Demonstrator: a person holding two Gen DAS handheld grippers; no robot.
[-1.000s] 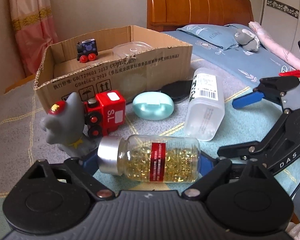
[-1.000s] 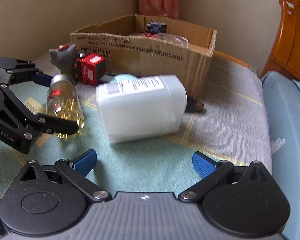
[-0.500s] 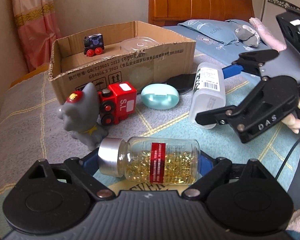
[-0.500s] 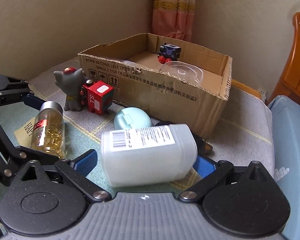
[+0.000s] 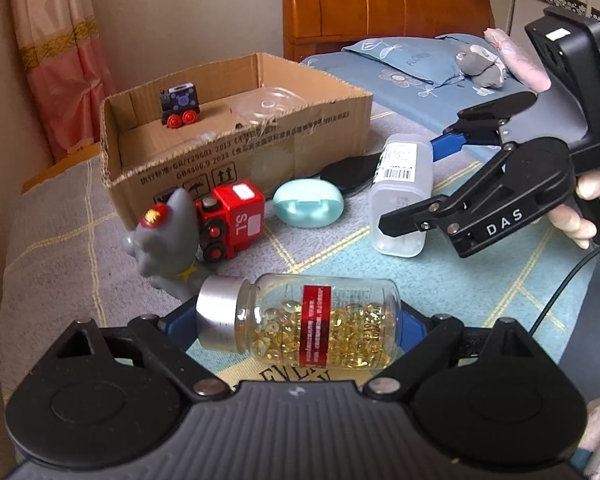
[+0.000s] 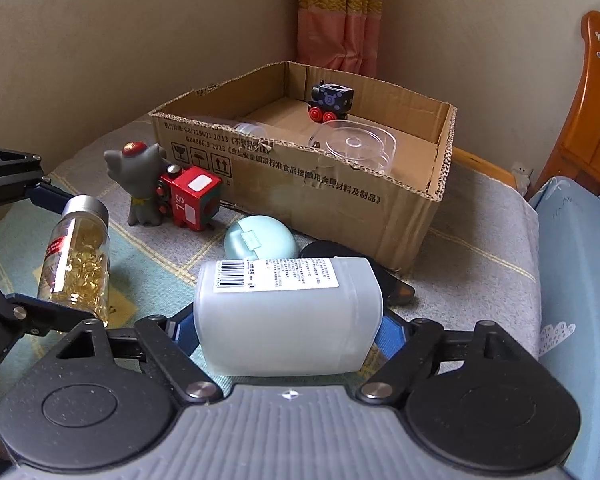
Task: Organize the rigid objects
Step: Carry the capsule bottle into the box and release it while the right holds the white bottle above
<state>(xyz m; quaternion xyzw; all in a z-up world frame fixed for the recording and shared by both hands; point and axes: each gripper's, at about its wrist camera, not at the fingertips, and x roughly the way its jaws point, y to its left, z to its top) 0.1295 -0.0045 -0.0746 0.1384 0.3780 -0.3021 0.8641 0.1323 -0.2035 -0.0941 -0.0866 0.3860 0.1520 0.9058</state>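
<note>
My left gripper (image 5: 296,326) is shut on a clear bottle of yellow capsules (image 5: 300,326) with a silver cap, held sideways above the blanket; it also shows in the right wrist view (image 6: 76,264). My right gripper (image 6: 288,324) is shut on a white plastic bottle (image 6: 288,316) with a barcode label, also lifted; it shows in the left wrist view (image 5: 402,196). A cardboard box (image 5: 260,156) stands behind, holding a dark blue toy train (image 5: 180,104) and a clear lid (image 5: 266,106).
On the blanket in front of the box lie a grey cat figure (image 5: 164,240), a red toy train (image 5: 230,222), a teal oval case (image 5: 308,204) and a black flat object (image 5: 350,172). A wooden headboard (image 5: 380,4) and blue pillow (image 5: 416,60) are at right.
My right gripper closed around the white bottle and lifted it. My left gripper rose with the capsule bottle, and both views pulled back from the box.
</note>
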